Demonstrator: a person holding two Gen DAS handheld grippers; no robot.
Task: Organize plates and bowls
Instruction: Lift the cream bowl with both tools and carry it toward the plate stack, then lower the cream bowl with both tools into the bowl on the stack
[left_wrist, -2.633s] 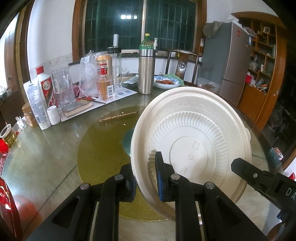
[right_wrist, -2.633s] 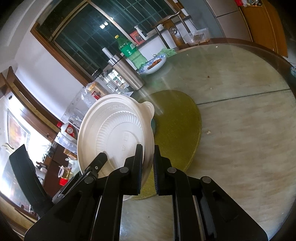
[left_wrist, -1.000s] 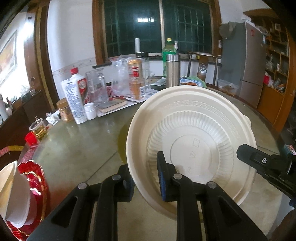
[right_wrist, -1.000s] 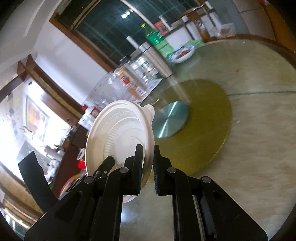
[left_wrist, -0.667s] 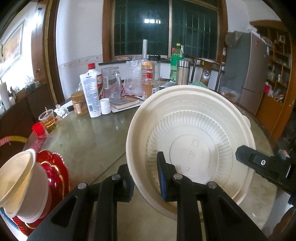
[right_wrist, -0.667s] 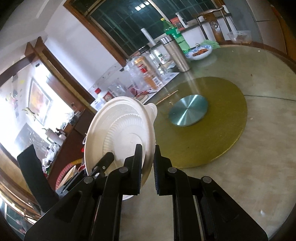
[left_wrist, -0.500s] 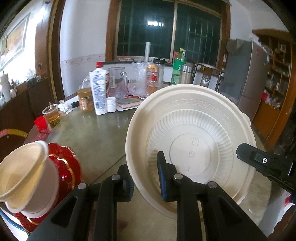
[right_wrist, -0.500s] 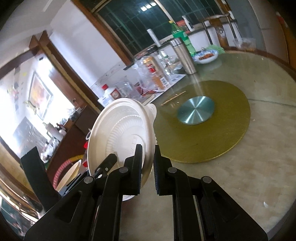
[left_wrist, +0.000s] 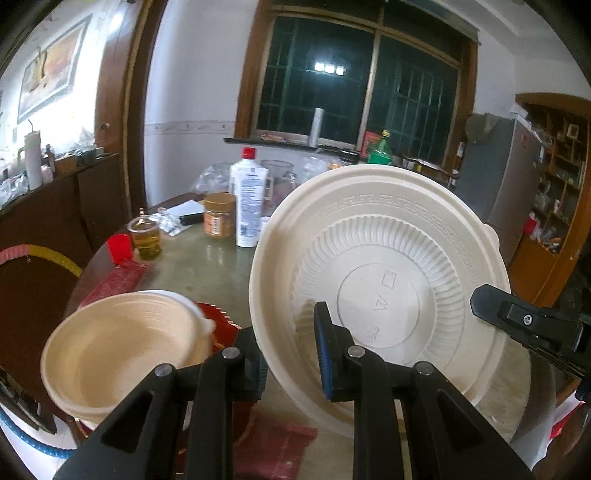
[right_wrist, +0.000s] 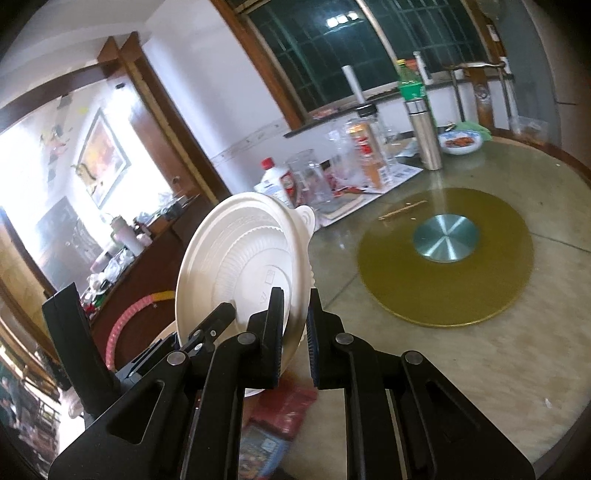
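Note:
A cream disposable plate stands almost on edge in the air, underside toward the left wrist camera. My left gripper is shut on its lower left rim. My right gripper is shut on the same plate at its other rim; its black finger shows at the right of the left wrist view. A stack of cream bowls sits on a red plate at the table's near left edge, just left of and below the held plate.
The round glass table carries a gold turntable with a steel hub. At its far side stand bottles, jars, a white bottle, a steel flask and a dish of food. Red packets lie near the front edge.
Both grippers have swung left with the plate held between them. The bowl stack on the red plate has come into view and now sits close at the lower left.

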